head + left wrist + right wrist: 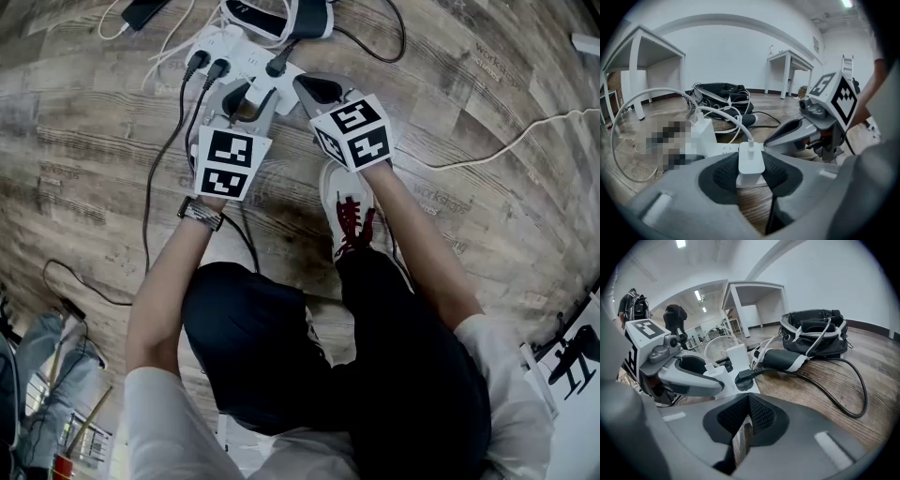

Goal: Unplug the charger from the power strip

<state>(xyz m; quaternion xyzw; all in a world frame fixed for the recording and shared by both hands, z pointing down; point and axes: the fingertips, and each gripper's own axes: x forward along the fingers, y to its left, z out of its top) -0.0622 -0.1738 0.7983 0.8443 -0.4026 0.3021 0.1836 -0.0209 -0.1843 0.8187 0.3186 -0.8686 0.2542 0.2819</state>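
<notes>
Well, the grip was on! The left claw [246,105] was clamped on the small white block-shaped charger [751,163], its black ribbed pads pressing the block's two sides. A thin white cable [723,114] curled up and away from the charger's top. The charger stood upright at the near end of the long white plastic power strip [246,59], which lay on the wood-plank floor [469,150] in front of the crouching person. Its base looked flush with the strip's face, so by my reading the prongs were seated in the socket and the pull had not begun.

Over on the other side, the right claw [749,400] had its jaws together with nothing between them. Its tip angled down just beside that same end of the strip; whether it touched the strip, the views didn't settle. A fair guess was that it was there to pin the strip down.

Further along the strip sat a black round plug on a thick black cord [744,379] and a taller white adapter [737,356], both plugged in and no part of the job.

So the tally: reach done, grasp done. Left to do was the straight lift out of the socket, with the strip held back so it didn't rise with the charger.
</notes>
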